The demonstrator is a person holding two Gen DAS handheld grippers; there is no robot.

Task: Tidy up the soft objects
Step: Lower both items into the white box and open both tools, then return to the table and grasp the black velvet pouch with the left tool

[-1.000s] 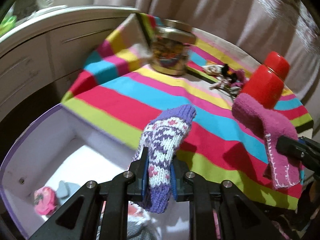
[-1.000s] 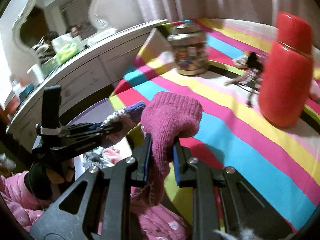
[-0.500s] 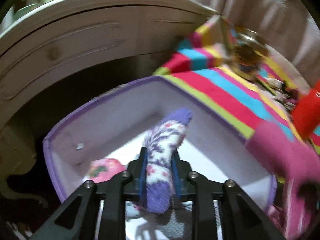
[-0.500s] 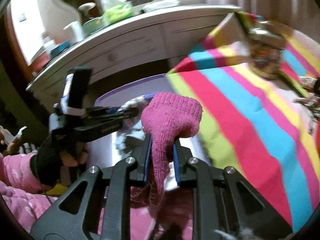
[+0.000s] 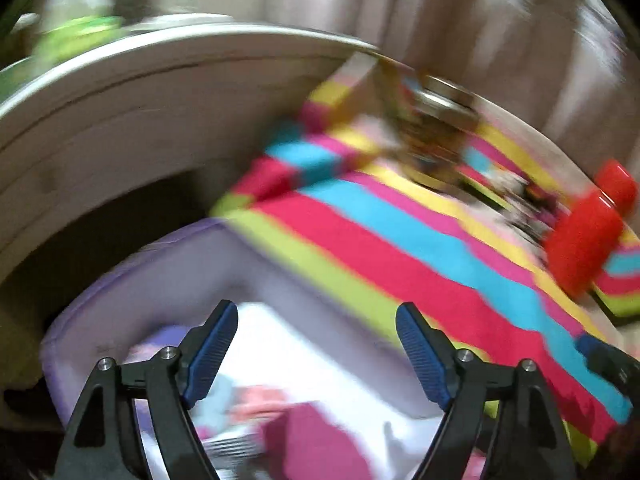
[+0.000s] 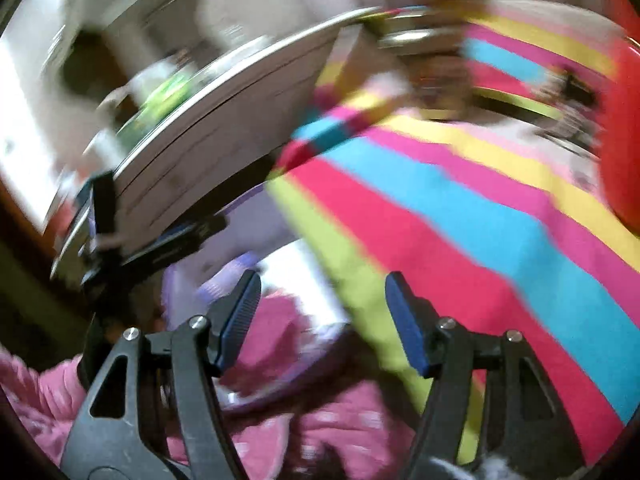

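Over the purple storage box [image 5: 132, 280], my left gripper [image 5: 316, 344] and right gripper [image 6: 322, 312] are both opening, nothing between the jaws; magenta sock [image 5: 320, 440] lies inside, blurred.

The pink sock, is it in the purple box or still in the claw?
In the box. The pink sock lies on the purple box's white floor, and the right claw is opening with nothing between its fingers.

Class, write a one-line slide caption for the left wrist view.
Left gripper opening, nothing between its jaws, above the purple box beside the striped cloth.
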